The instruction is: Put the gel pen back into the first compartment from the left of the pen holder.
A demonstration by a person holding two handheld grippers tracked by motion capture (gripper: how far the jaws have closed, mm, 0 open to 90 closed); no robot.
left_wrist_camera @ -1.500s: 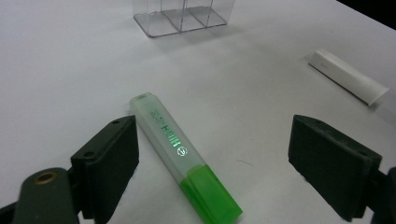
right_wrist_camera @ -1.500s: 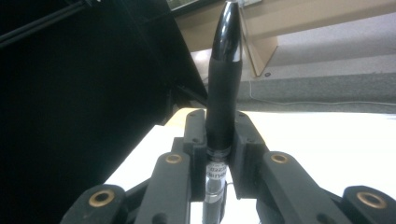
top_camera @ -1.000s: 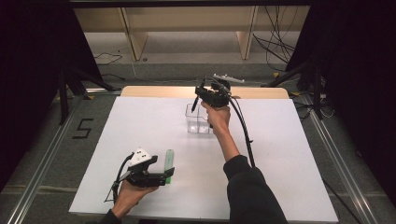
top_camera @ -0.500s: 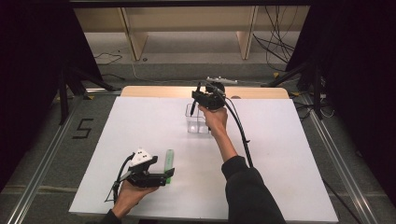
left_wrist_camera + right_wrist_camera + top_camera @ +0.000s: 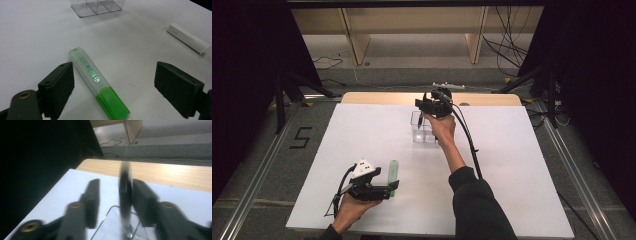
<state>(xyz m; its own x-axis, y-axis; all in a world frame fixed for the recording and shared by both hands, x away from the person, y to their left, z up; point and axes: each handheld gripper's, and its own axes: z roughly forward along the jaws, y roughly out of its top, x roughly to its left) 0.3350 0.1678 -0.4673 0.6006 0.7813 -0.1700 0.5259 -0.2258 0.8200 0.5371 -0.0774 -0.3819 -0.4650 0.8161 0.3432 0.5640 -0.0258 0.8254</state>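
A dark pen (image 5: 125,195) is standing upright between the right claw's (image 5: 113,197) jaws, which have just been opening, over the clear organizer (image 5: 423,131). The left claw (image 5: 113,82) is gaping around a green highlighter (image 5: 98,83) lying on the counter (image 5: 522,165).

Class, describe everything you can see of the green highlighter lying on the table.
The highlighter is a flat, chunky pen that looks plastic: a frosted translucent body with green lettering and a solid bright-green cap at the near end. It lies flat and slanted on the white table, between the open fingers of the left gripper; whether one finger touches its body cannot be told.
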